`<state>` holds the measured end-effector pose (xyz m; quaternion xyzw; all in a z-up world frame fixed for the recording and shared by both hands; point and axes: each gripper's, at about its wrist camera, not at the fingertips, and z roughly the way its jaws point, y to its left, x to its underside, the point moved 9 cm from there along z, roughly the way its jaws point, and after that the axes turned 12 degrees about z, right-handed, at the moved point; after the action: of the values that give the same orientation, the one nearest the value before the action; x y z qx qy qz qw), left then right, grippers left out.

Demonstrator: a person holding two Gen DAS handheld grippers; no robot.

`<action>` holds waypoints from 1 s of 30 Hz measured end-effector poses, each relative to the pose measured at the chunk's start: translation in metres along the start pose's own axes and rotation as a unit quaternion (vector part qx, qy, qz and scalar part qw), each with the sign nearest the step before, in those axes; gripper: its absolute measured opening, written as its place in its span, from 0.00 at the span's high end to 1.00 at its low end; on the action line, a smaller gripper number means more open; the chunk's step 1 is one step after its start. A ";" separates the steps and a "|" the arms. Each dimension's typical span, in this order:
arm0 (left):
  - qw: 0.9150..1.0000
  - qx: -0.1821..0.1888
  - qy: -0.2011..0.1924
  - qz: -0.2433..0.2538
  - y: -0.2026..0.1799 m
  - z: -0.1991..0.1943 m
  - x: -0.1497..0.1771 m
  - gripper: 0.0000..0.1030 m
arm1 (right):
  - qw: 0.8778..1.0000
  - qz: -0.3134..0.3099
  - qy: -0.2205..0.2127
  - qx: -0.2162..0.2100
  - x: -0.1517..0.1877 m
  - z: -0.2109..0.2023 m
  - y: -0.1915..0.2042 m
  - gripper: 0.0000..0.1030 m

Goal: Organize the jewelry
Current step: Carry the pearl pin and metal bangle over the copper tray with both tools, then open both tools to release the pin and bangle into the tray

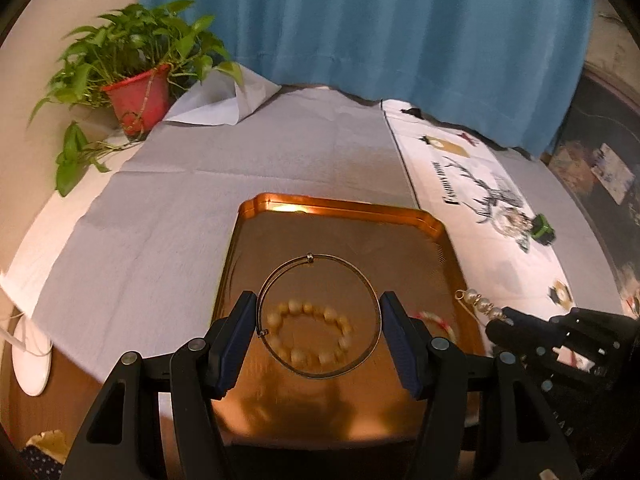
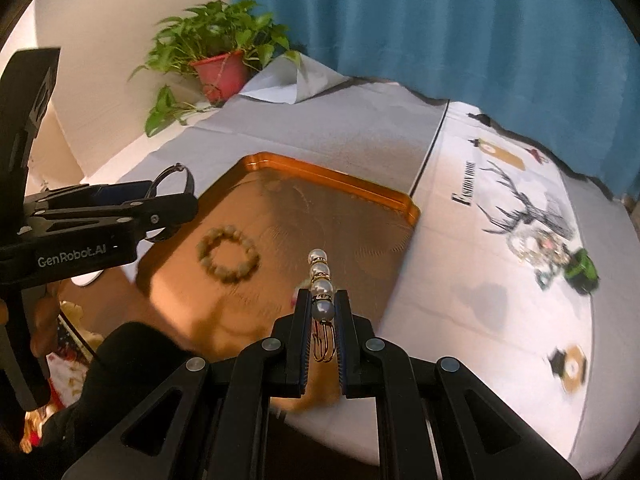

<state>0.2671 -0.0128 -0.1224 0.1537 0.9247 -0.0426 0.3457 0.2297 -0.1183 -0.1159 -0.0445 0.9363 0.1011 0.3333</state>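
Observation:
My left gripper (image 1: 318, 314) is shut on a thin metal bangle (image 1: 320, 258), gripped across its width and held above the copper tray (image 1: 340, 204). A beige bead bracelet (image 1: 310, 330) lies in the tray below it; it also shows in the right wrist view (image 2: 228, 258). My right gripper (image 2: 323, 308) is shut on a pearl hairpin (image 2: 321, 280), held over the tray's (image 2: 336, 178) right part. The hairpin also shows in the left wrist view (image 1: 480, 302). A red-and-white bracelet (image 1: 438, 320) lies partly hidden in the tray.
A pile of loose jewelry with a green piece (image 2: 580, 266) lies on the white printed cloth (image 2: 480, 300) to the right. A potted plant (image 1: 136, 92) stands at the far left corner. A grey cloth (image 1: 240, 168) covers the table; a blue curtain (image 1: 360, 20) hangs behind.

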 end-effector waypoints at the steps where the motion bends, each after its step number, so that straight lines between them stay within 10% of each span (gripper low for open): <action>1: 1.000 0.001 0.002 0.000 0.001 0.008 -0.003 0.43 | 1.000 -0.002 0.002 0.002 -0.004 0.010 -0.001 0.89; 12: 0.999 -0.017 0.029 0.023 0.012 0.078 -0.018 0.42 | 1.000 0.002 0.009 0.011 -0.039 0.086 -0.011 0.88; 16: 0.997 -0.037 0.043 0.048 0.011 0.081 -0.015 0.19 | 0.999 -0.001 0.014 0.031 -0.041 0.094 -0.016 0.73; 18: 0.996 -0.055 0.036 0.052 0.012 0.073 -0.010 0.15 | 0.999 0.003 0.012 0.035 -0.037 0.088 -0.018 0.39; 30: 0.998 -0.036 0.048 0.032 -0.028 -0.034 0.079 0.13 | 0.999 -0.011 0.001 0.049 0.055 -0.027 -0.009 0.34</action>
<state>0.1809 -0.0134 -0.1493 0.1720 0.9358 0.0094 0.3074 0.1715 -0.1337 -0.1321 -0.0385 0.9401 0.0513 0.3349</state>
